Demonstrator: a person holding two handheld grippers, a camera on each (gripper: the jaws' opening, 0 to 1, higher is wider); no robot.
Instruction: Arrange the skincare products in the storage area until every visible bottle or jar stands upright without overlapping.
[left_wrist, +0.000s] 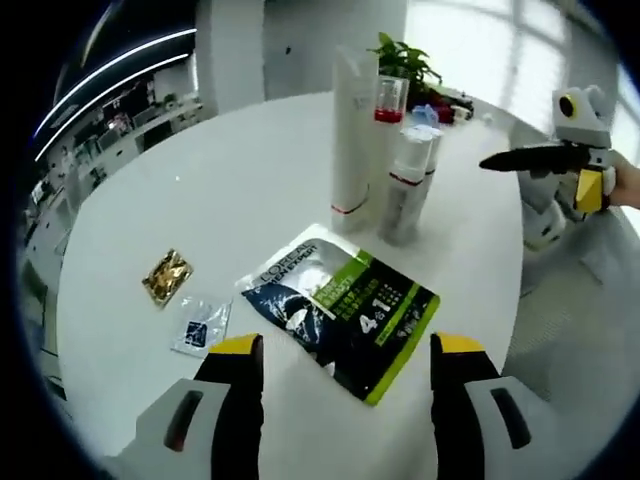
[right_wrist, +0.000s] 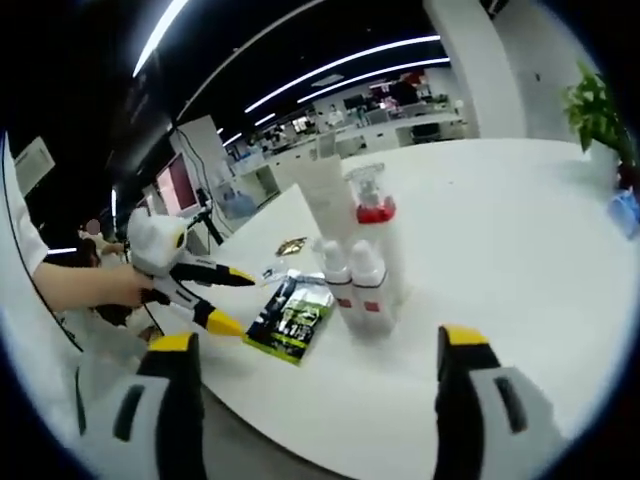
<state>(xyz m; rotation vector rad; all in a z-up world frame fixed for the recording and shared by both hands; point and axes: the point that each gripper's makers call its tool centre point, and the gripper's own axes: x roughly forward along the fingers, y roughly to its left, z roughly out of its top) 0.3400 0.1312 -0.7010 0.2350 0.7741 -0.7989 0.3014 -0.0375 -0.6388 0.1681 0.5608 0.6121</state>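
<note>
Left gripper (left_wrist: 345, 375): jaws apart, empty, over flat green-black sachet (left_wrist: 343, 308) on white table (left_wrist: 250, 180). Right gripper (right_wrist: 312, 385): jaws apart, empty. Beyond, upright bottles (left_wrist: 404, 185) clustered touching tall white tube (left_wrist: 355, 140).

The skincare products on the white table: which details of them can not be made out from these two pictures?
- Small print on the dark sachet, left gripper view: too small, blurred.
- Clear sachet and gold packet, left gripper view: labels too small.
- Two short bottles, right gripper view: they hide the lower part of the tall tube and the red-collared bottle.
- Left tongs, right gripper view: they cover the sachet's near edge.
</note>
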